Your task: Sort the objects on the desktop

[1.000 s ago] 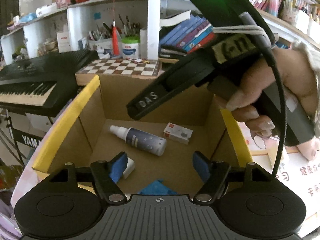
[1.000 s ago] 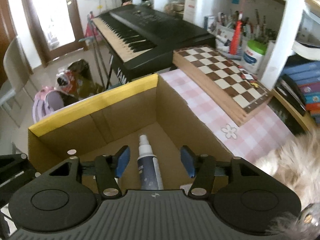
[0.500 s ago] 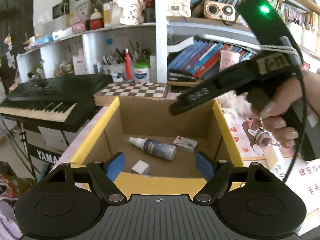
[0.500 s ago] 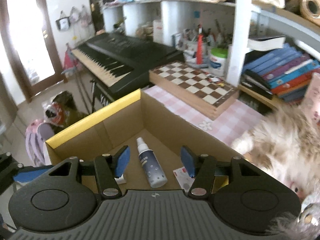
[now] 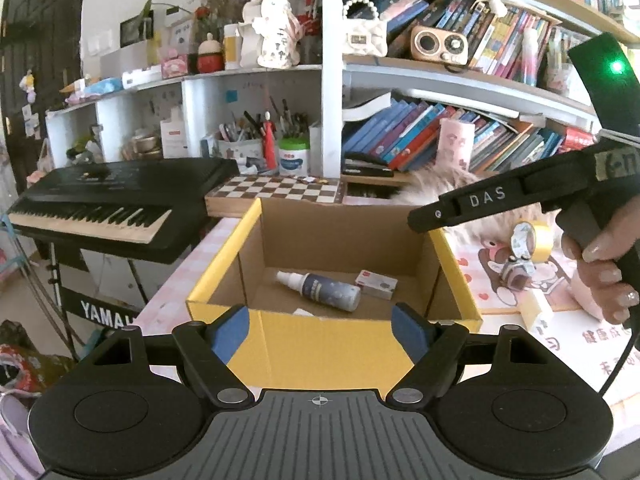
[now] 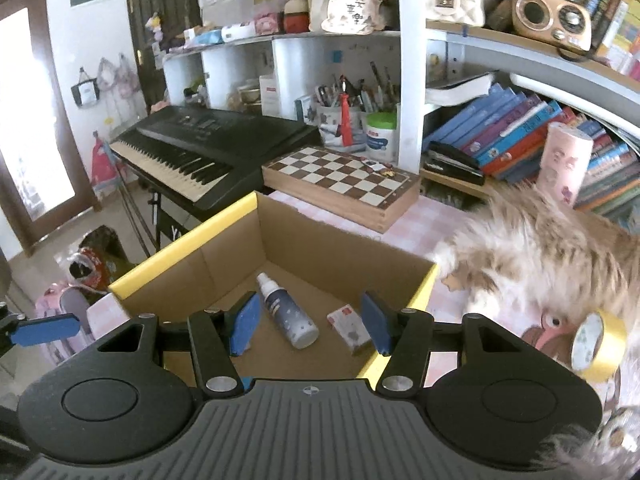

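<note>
Above the cardboard box (image 5: 224, 280) I hold both grippers, left gripper (image 5: 320, 334) and right gripper (image 6: 310, 322), spread wide and empty; spray bottle (image 6: 289, 316) lies inside; yellow tape roll (image 6: 598, 344) (on edge) may roll if nudged.

Both wrist views overlook the cardboard box (image 5: 320, 344) (image 6: 224, 240)

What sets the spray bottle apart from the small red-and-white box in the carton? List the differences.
The spray bottle is a dark blue cylinder with a white nozzle; the small box is flat and rectangular, red and white. The bottle is the longer and bulkier of the two. The bottle lies near the middle of the cardboard carton; the box sits nearer its right wall. Both lie loose on the carton floor, untouched by either gripper.
</note>
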`<state>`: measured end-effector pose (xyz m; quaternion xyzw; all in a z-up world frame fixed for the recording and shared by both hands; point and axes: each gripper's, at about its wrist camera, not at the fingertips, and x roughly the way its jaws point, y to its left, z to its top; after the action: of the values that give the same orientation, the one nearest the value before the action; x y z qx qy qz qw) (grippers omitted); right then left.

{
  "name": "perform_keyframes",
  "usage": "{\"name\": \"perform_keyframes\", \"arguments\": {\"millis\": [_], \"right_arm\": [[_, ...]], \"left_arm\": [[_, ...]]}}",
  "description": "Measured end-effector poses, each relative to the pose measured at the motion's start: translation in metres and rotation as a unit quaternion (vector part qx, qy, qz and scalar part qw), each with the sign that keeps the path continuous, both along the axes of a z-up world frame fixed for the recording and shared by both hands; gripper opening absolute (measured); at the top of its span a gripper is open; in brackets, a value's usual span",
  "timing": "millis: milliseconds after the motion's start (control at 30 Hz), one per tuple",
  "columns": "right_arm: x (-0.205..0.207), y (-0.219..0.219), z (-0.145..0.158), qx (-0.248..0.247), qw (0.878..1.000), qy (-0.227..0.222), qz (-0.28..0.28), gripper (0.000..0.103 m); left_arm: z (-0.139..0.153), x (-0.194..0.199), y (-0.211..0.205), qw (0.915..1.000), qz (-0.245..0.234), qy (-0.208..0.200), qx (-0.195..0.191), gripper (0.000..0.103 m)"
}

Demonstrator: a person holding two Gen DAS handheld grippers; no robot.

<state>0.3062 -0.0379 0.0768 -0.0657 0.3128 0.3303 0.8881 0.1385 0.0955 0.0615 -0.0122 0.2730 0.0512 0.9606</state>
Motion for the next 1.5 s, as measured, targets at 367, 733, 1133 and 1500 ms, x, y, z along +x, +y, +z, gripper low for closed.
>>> {"name": "perform_keyframes", "arguments": {"millis": [367,733,1133,1500], "right_arm": [[-0.07,-0.02,0.0,0.012,0.999,-0.014,-0.026,0.053],[-0.131,-0.035,-0.005,0.013,0.999,-0.024,-0.037,0.053],[-0.196,-0.046,-0.037,0.013,0.994,-0.021,-0.109,0.052],[-0.238,-0.047,-0.061,0.003,0.993,-0.01,-0.118,0.052]], "left_arm": [[0.0,-0.045,0.002,0.9999,0.01,0.001,-0.002,0.081],[-0.003,-0.08,0.001,0.9997,0.016,0.009,-0.014,0.081],[-0.014,-0.113,-0.005,0.9994,0.029,0.014,-0.016,0.081],[-0.03,-0.134,-0.011,0.9987,0.031,0.038,-0.016,0.082]]}}
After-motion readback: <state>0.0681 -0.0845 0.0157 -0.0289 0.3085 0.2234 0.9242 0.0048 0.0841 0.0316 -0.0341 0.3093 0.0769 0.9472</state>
